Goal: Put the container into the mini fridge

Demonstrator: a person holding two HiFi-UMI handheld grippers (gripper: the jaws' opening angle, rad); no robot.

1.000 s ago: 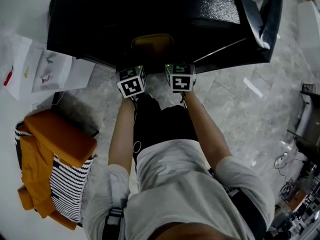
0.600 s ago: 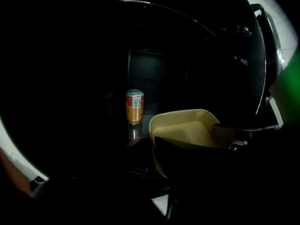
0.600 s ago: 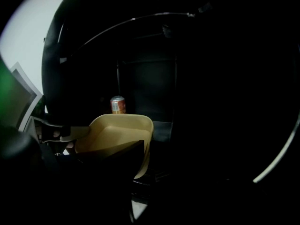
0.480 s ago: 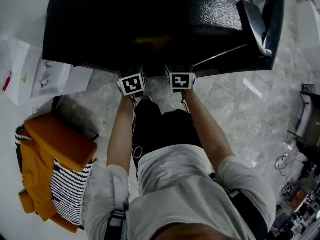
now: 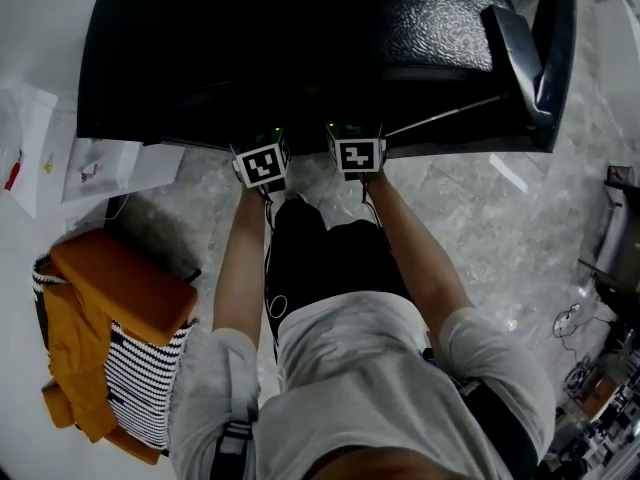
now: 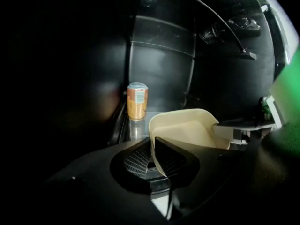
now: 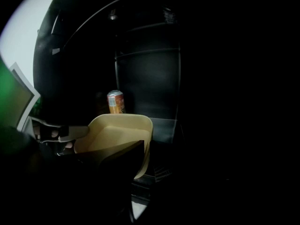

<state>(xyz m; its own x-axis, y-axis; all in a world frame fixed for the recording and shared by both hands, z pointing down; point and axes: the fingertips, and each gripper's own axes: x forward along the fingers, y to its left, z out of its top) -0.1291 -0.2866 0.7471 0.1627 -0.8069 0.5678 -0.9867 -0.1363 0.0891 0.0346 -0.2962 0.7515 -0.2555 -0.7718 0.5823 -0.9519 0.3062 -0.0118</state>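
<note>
A beige open container (image 6: 187,129) hangs inside the black mini fridge (image 5: 300,38), above its floor. My left gripper (image 6: 152,147) is shut on the container's left rim. My right gripper (image 7: 143,156) is shut on the right rim of the container (image 7: 117,134). In the head view the fridge's top hides the container and the jaws. Only the left gripper's marker cube (image 5: 262,164) and the right gripper's marker cube (image 5: 358,154) show at the fridge's opening. An orange drink can (image 6: 138,101) stands upright at the back of the fridge, beyond the container.
The fridge door (image 5: 530,48) stands open at the right. Papers (image 5: 60,153) lie on the floor at the left. An orange bag with striped cloth (image 5: 110,318) sits beside the person's left leg. Cables and gear (image 5: 600,268) lie at the right edge.
Both grippers have moved forward into the fridge. The container, seen earlier at the opening in the head view, is now hidden under the fridge's top.
</note>
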